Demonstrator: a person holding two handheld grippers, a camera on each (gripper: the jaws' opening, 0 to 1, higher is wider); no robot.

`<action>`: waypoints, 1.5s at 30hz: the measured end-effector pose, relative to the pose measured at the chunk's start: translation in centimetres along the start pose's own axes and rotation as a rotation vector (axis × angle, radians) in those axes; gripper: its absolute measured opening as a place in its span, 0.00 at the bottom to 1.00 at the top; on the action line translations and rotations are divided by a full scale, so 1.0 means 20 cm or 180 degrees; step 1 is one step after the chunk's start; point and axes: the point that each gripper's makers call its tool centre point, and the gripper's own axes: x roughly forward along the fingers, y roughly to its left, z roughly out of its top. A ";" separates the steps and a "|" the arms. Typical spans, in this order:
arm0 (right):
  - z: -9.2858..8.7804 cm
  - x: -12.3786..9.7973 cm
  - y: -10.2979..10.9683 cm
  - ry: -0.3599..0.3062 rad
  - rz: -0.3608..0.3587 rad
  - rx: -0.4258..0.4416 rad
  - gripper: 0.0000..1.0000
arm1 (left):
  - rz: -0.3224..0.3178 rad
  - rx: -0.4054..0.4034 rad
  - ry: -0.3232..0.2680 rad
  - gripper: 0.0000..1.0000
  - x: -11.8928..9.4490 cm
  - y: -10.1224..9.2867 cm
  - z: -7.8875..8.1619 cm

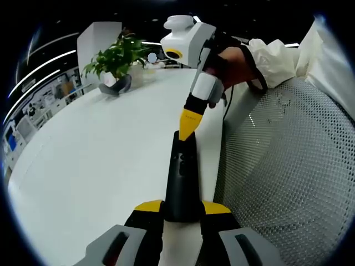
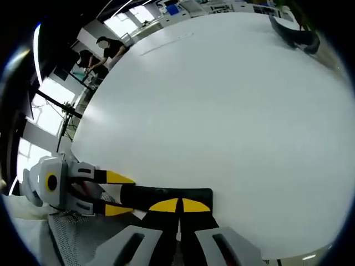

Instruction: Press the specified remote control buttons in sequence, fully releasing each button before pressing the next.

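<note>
White and broad, the table (image 1: 94, 166) runs off toward a bright office at the back, with a potted plant (image 1: 115, 62) on its far side. The left tool (image 1: 183, 213) has its yellow-tipped jaws closed on the near end of the remote control (image 1: 183, 177), steadying it at the table's right edge, just beside a mesh chair (image 1: 288, 166). The right tool (image 1: 188, 124) comes down from the far side with its jaws pinched together, holding nothing, using the yellow tip as a pointer; the tip sits on the far end of the remote, touching it or nearly so. In the right gripper view the same meeting shows, the closed tips over the dark body and the left tool (image 2: 119, 194) gripping one end.

My guess is that a button press is in hand. Next the tip should lift fully clear, then shift along the body to the following button.

The remote lies flat, long axis running near to far, its far end pointing toward the plant.
</note>
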 end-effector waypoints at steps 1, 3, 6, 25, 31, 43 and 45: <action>0.00 0.00 0.00 0.0001 -0.0023 -0.0011 0.00 | -0.0002 -0.0001 -0.0001 0.25 0.00 0.00 0.00; 0.02 0.00 0.00 -0.0053 -0.0040 -0.0079 0.00 | -0.0005 0.0001 0.0000 0.24 0.00 0.00 0.00; 0.02 0.00 0.02 -0.0073 0.0059 -0.0071 0.00 | -0.0016 0.0012 0.0001 0.24 0.01 -0.01 0.00; 0.00 0.03 0.02 -0.0013 -0.0028 -0.0220 0.00 | -0.0050 0.0039 -0.0019 0.25 0.01 -0.02 0.02; 0.00 0.02 0.02 -0.0022 0.0015 -0.0123 0.00 | -0.0048 0.0034 -0.0026 0.25 0.01 -0.02 0.01; 0.00 0.03 0.02 -0.0061 -0.0028 -0.0244 0.00 | -0.0049 0.0035 -0.0030 0.25 0.01 -0.03 0.01; 0.00 0.03 0.01 -0.0065 -0.0026 -0.0238 0.00 | -0.0049 0.0035 -0.0030 0.24 0.02 -0.03 0.01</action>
